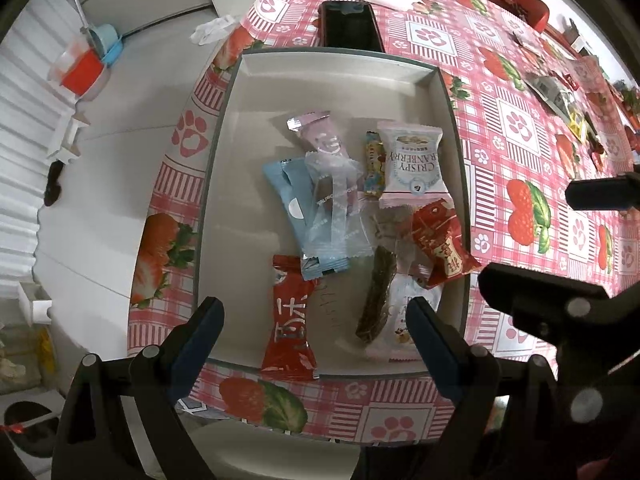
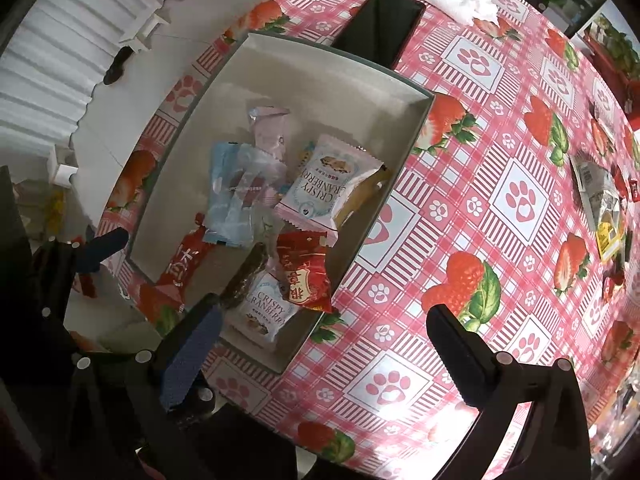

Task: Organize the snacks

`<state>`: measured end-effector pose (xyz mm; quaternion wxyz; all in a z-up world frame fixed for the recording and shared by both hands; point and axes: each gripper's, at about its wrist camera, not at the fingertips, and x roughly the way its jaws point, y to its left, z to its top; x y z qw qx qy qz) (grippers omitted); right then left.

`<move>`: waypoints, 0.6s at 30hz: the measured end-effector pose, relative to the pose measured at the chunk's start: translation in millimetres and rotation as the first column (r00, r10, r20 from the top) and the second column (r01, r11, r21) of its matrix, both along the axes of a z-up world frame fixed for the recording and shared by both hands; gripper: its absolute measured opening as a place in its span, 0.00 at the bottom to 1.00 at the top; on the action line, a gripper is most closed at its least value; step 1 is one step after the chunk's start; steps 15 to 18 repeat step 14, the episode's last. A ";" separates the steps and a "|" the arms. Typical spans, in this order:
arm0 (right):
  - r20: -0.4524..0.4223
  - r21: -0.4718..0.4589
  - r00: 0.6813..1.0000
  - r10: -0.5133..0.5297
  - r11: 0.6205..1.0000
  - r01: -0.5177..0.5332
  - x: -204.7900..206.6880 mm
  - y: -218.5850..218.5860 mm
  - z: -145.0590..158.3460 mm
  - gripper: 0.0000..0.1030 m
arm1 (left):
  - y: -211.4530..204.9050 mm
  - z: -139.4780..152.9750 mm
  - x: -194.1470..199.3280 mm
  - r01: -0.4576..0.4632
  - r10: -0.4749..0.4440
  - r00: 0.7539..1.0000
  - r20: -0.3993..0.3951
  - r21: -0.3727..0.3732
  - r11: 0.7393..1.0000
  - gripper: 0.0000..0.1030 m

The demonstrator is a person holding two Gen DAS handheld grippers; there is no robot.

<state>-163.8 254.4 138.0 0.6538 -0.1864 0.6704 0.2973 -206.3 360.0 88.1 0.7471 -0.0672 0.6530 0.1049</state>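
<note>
On the left, the left tool [image 1: 316, 320] hovers above the near end of a shallow grey box [image 1: 340, 76]. Its two blue-padded fingers [image 1: 200, 332] stand wide apart and hold nothing; no snack touches them. Between the fingers, in the left wrist view, lies a red packet with white characters [image 1: 290, 320], and its lower end rests on the near rim of the box.

The box stands on the tabletop [image 1: 516, 120], which is covered with a pink cloth with strawberries and paw prints. Inside the box, from left to right, lie a light blue packet [image 1: 294, 204], a clear wrapper [image 1: 334, 200] that overlaps it, and a pale pink packet [image 1: 320, 136] behind them. Then come a dark flat bar [image 1: 378, 296], a white "Crispy Cranberry" packet [image 1: 414, 164] and, near the right wall, a red packet with gold print [image 1: 444, 240]. A second "Crispy Cranberry" packet [image 2: 266, 312] lies at the near end, partly under the dark bar.

Behind the box a black phone [image 1: 350, 26] lies flat on the tabletop.

To the right, the right tool [image 2: 324, 340] hangs over the near right corner of the box and the bare cloth beside it. Its fingers [image 2: 196, 356] are also spread wide, and they grip nothing. Far right on the tabletop, more snack packets [image 2: 600, 200] lie well apart from the box.
</note>
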 end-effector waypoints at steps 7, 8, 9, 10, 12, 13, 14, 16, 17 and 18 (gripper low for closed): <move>-0.003 0.013 1.000 -0.025 1.000 0.025 -0.2 -3.9 0.9 1.00 | -0.4 2.1 2.1 0.017 -0.017 1.000 -0.006 0.017 1.000 0.91; -0.004 0.016 1.000 -0.029 0.999 0.029 0.1 -4.5 1.0 1.00 | -0.3 2.4 2.0 0.017 -0.017 1.000 -0.006 0.021 1.000 0.91; -0.004 0.019 0.999 -0.033 0.999 0.033 0.4 -5.3 1.2 1.00 | -0.3 2.6 2.3 0.017 -0.016 1.000 -0.007 0.026 1.000 0.91; -0.005 0.022 0.999 -0.036 0.999 0.036 0.5 -6.1 1.3 1.00 | -0.2 2.7 2.5 0.015 -0.014 1.000 -0.007 0.029 0.999 0.91; -0.006 0.028 0.999 -0.043 0.999 0.043 1.0 -7.9 1.6 1.00 | 0.1 4.2 2.2 0.011 -0.011 1.000 0.000 0.037 0.999 0.91; -0.008 0.033 0.999 -0.048 0.998 0.048 1.2 -9.4 1.7 1.00 | 0.0 5.3 2.1 0.010 -0.010 1.000 0.004 0.050 0.999 0.91; -0.010 0.036 0.999 -0.051 0.998 0.051 1.5 -10.4 1.7 1.00 | -0.2 5.7 2.3 0.011 -0.011 1.000 0.004 0.056 0.998 0.91; -0.010 0.036 0.999 -0.051 0.998 0.051 1.5 -10.4 1.7 1.00 | -0.2 5.7 2.3 0.011 -0.011 1.000 0.004 0.056 0.998 0.91; -0.010 0.036 0.999 -0.051 0.998 0.051 1.5 -10.4 1.7 1.00 | -0.2 5.7 2.3 0.011 -0.011 1.000 0.004 0.056 0.998 0.91; -0.010 0.036 0.999 -0.051 0.998 0.051 1.5 -10.4 1.7 1.00 | -0.2 5.7 2.3 0.011 -0.011 1.000 0.004 0.056 0.998 0.91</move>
